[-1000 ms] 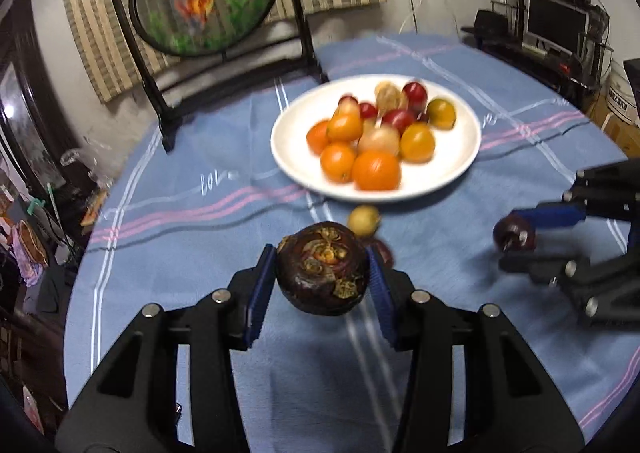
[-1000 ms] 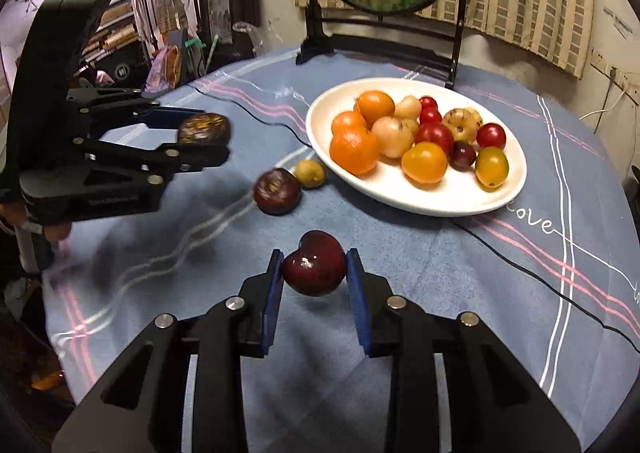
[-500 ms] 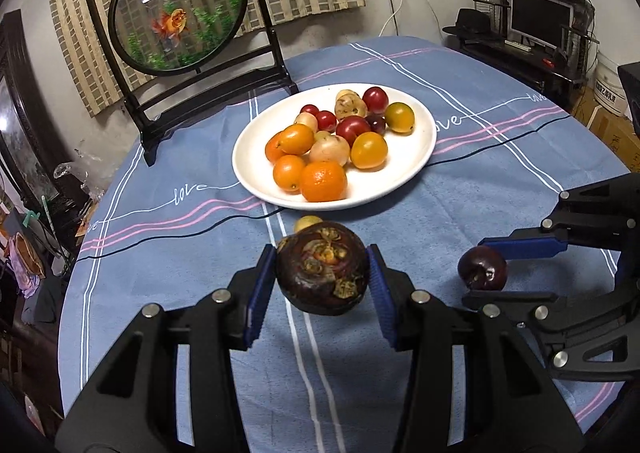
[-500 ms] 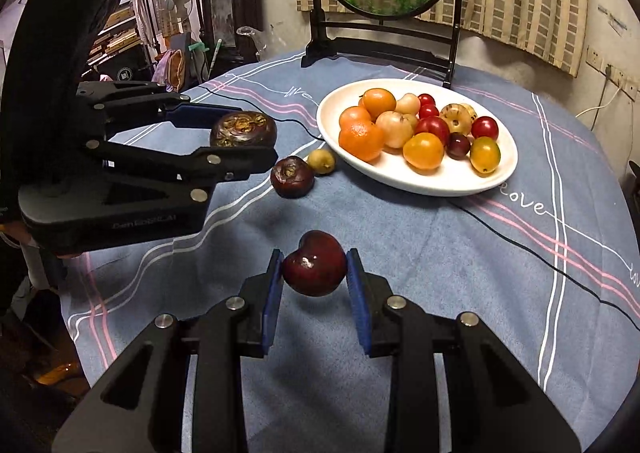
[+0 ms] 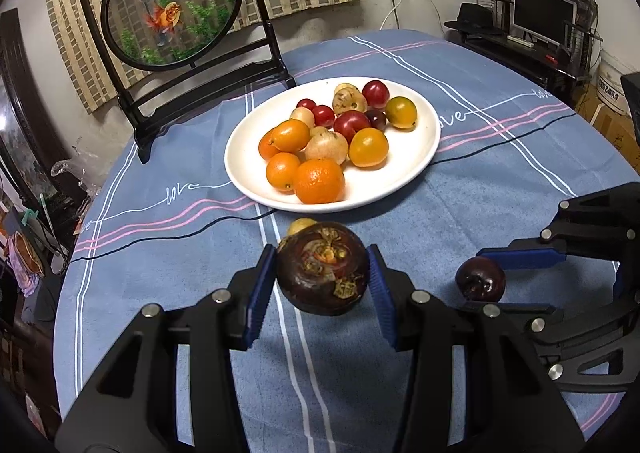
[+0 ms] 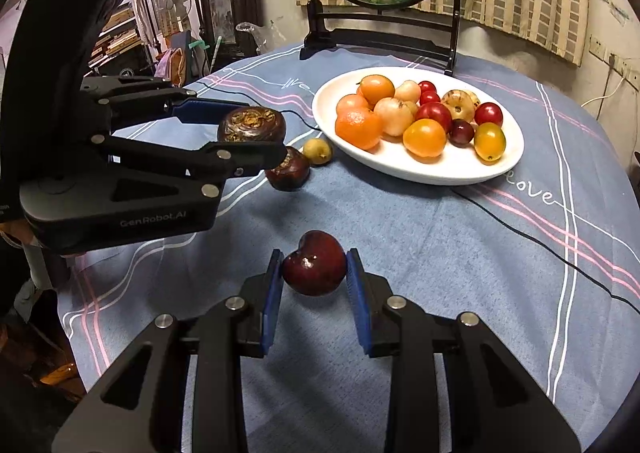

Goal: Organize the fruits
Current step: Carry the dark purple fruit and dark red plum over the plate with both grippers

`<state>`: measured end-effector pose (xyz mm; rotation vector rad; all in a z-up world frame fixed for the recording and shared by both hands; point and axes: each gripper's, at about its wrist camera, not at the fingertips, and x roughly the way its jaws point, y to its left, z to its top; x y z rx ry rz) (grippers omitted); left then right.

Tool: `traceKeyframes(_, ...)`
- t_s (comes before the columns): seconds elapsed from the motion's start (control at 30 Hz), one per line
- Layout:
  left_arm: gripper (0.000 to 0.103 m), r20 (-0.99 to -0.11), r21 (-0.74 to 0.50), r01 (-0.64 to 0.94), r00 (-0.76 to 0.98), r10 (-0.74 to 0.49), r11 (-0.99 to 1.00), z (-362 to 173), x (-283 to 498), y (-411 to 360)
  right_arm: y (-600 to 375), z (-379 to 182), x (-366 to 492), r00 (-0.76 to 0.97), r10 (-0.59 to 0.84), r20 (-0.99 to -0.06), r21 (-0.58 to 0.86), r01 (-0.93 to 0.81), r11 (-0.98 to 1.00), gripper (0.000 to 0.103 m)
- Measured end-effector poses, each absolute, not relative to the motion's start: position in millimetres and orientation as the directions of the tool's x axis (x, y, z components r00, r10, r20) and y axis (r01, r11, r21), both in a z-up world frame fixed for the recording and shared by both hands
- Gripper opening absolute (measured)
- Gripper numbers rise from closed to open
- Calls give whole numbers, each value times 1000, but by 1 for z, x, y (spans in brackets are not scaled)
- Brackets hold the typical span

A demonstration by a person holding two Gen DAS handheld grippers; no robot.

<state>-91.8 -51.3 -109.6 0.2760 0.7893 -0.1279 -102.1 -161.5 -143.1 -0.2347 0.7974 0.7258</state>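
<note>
Progress is judged as well advanced: most of the fruit is already gathered on the white plate (image 5: 416, 173), where oranges, red and yellow round fruits and pale ones are heaped toward its centre. Two pieces are in hand and not yet delivered. The left gripper (image 5: 322, 285) is seen pinching a dark brown mangosteen (image 5: 322, 268) between its blue pads, held clear of the blue tablecloth (image 5: 180, 253) just short of the plate's near rim. The right gripper (image 6: 314, 285) is clamped on a dark red plum-like fruit (image 6: 314, 263), also held above the cloth and farther from the plate. Two loose pieces are left on the cloth beside the plate: a second dark mangosteen (image 6: 288, 169) and a small yellow-green fruit (image 6: 317, 151), touching or nearly touching each other. Remaining work is estimated as placing both held fruits on the plate, then collecting these two. Free space is noted along the plate's near and right edges.
</note>
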Motion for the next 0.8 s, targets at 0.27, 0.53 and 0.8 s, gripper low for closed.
traceKeyframes(0.27, 46, -711, 168, 199, 703, -21, 966, -104, -78, -49, -164, -136, -93, 494, 508, -706, 68, -667, 742, 32)
traceKeyframes(0.53, 46, -687, 145, 153, 727, -12, 978, -84, -47, -39, -174, -106, -65, 567, 496, -658, 45, -627, 778, 32)
traceKeyframes(0.8, 46, -673, 168, 130, 739, 18, 977, -73, -9, -42, -177, -84, -23, 627, 467, -623, 38, -572, 819, 32)
